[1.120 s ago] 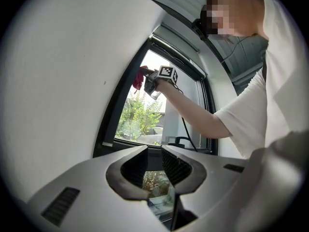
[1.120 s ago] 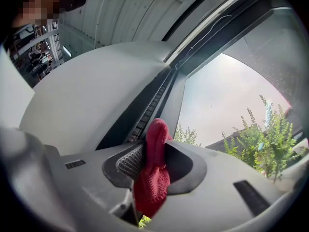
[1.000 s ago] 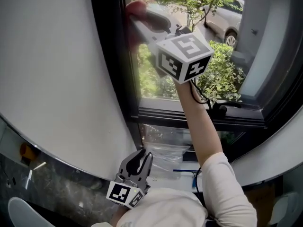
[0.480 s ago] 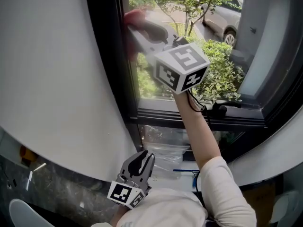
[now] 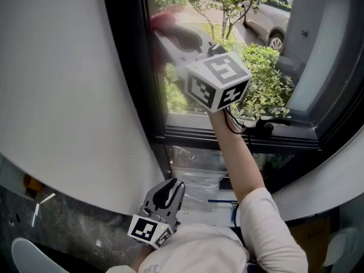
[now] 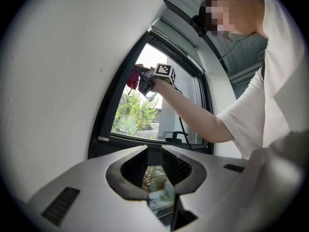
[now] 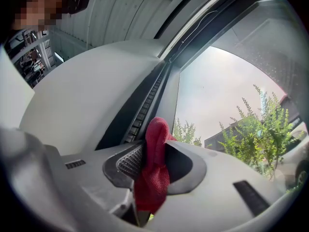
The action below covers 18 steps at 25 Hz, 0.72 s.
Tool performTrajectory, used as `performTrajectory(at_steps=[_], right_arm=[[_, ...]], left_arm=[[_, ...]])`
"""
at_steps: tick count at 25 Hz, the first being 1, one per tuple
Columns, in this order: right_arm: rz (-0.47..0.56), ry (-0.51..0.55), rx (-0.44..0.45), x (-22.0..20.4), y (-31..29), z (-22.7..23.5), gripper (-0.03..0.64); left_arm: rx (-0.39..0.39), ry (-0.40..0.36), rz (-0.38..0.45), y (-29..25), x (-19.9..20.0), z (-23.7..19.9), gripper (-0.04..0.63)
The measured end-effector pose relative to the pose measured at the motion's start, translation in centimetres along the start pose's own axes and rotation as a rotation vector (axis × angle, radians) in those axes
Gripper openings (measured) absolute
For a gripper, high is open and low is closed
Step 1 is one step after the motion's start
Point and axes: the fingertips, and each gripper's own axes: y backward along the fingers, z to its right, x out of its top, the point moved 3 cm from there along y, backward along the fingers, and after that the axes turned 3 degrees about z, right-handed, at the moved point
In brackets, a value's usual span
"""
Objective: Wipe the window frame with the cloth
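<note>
A broad white wall [image 5: 68,95] fills the left half of the head view. Its right edge meets the dark window frame [image 5: 128,67], whose upright runs from top centre down to a bottom rail across the middle of the frame. Through the glass, green shrubs [image 5: 261,78] sit centre right, with a parked car [image 5: 270,21] at the upper right.

A bare forearm [image 5: 236,152] with a white sleeve [image 5: 267,220] reaches up from the lower right toward the top centre. It carries the right gripper [image 5: 165,30], whose marker cube [image 5: 219,78] sits at the centre of the view. The right gripper's fingers [image 7: 128,161] are clamped on a red cloth [image 7: 153,178]. The cloth bulges out past the tips, and a fold hangs back between the fingers. In the head view the cloth [image 5: 162,20] lies against the inner edge of the upright, near the top.

The left gripper [image 5: 166,193] is low in the frame, at bottom centre, well apart from the window. Its fingers [image 6: 130,166] stand a narrow gap apart with nothing between them, pointing up toward the bottom rail
</note>
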Motion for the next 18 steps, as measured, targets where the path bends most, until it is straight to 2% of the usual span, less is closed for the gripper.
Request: performTrajectory(at_steps=[10, 18], right_arm=[[-0.037, -0.024, 0.011, -1.6, 0.6, -0.4, 0.117], [-0.042, -0.047, 0.008, -3.1, 1.4, -0.6, 0.117]], left_arm=[[-0.02, -0.012, 0.0, -0.6, 0.1, 0.1, 0.091], [-0.057, -0.014, -0.034, -0.7, -0.5, 0.5, 0.091]])
